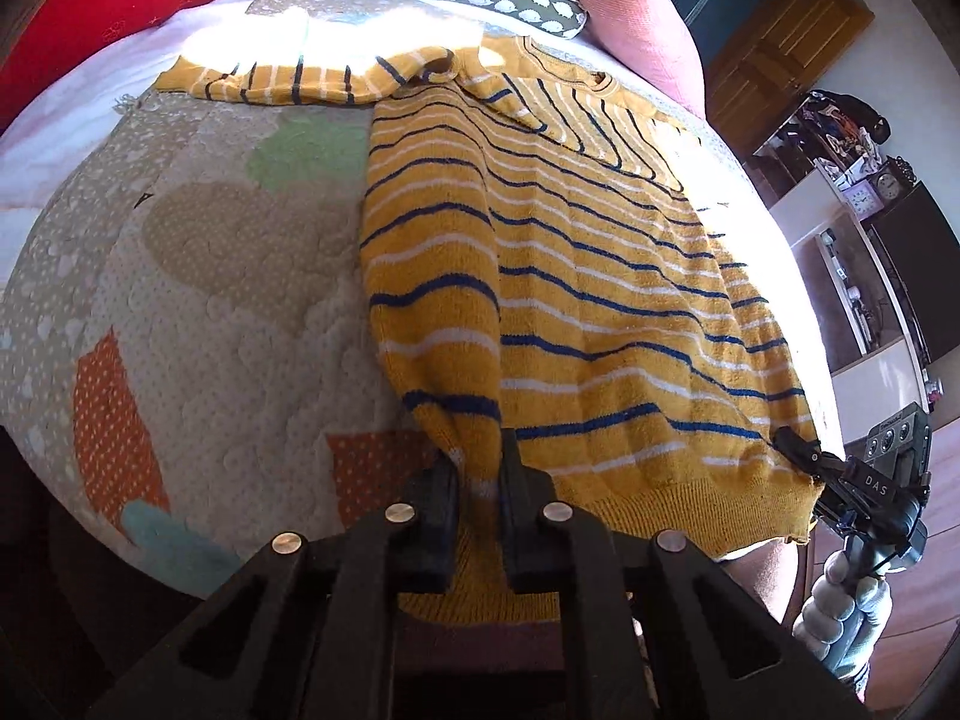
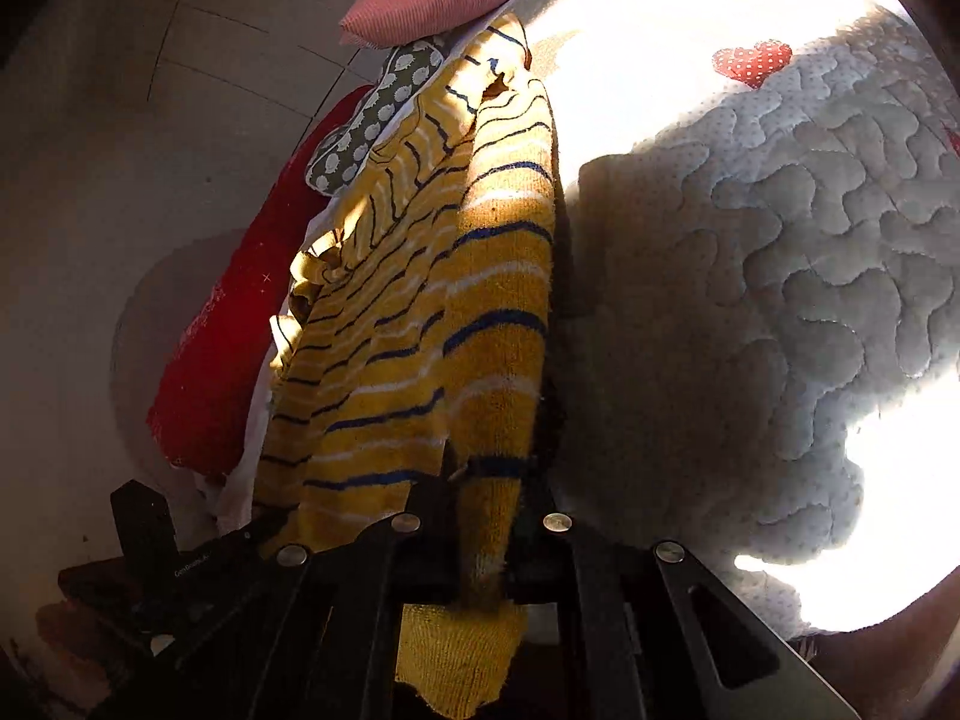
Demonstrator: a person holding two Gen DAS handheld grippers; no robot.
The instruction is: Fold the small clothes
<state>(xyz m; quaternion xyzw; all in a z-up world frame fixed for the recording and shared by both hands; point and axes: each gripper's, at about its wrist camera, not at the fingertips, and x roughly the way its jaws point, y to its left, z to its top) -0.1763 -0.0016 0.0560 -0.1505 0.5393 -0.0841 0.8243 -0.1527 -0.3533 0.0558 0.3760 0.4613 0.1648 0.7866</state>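
Quilted bedcover [image 1: 198, 276] carries the striped yellow sweater [image 1: 588, 300], lying flat from centre toward 1 o'clock, one sleeve out at 11. Hem sits at 6 o'clock, nearest the grippers. Left gripper [image 1: 477, 480]: jaws narrow, pinching one hem corner. Right gripper [image 2: 489, 504]: likewise clamped on the other hem corner. Judgement: raise both corners evenly, keep the hem taut, carry it toward the collar at 12, and land edges aligned without dragging the lower layer.

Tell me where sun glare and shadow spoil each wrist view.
Left wrist view: sun washes out the striped sweater's sleeve and the quilt's far edge. Right wrist view: the quilt burns white at top and lower right; the sweater lies half in shadow.
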